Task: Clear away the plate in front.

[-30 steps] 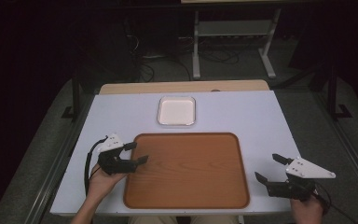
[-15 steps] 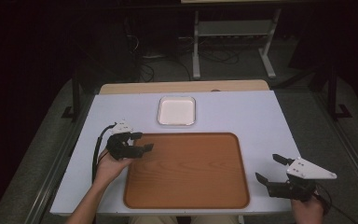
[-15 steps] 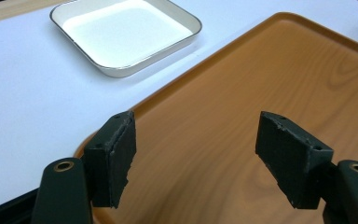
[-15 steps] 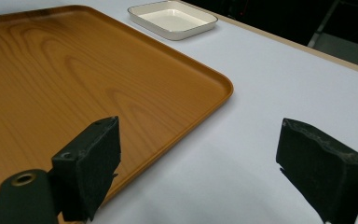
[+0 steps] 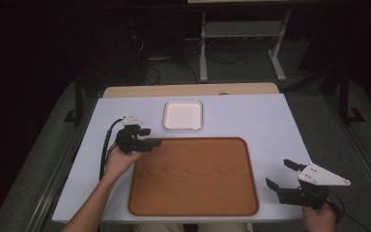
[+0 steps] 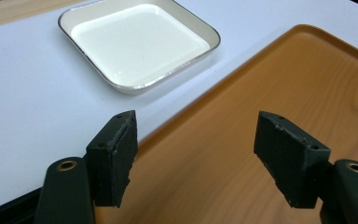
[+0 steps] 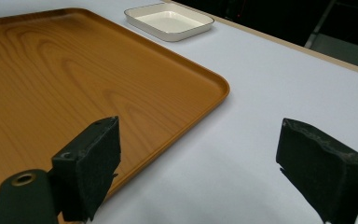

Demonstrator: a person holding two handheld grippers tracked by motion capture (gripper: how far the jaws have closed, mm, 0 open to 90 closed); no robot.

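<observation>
Meanwhile the left gripper point(image 5: 147, 137), jaws apart and empty, has moved up over the wooden tray's point(image 5: 193, 179) far left corner toward the white square dish point(image 5: 183, 115), likely its target, while the right gripper point(image 5: 282, 174), also apart, waits on the bench point(image 5: 270, 116).

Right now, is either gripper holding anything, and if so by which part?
Nothing is held. The left gripper is open over the wooden tray corner; the right gripper is open above the table.
</observation>
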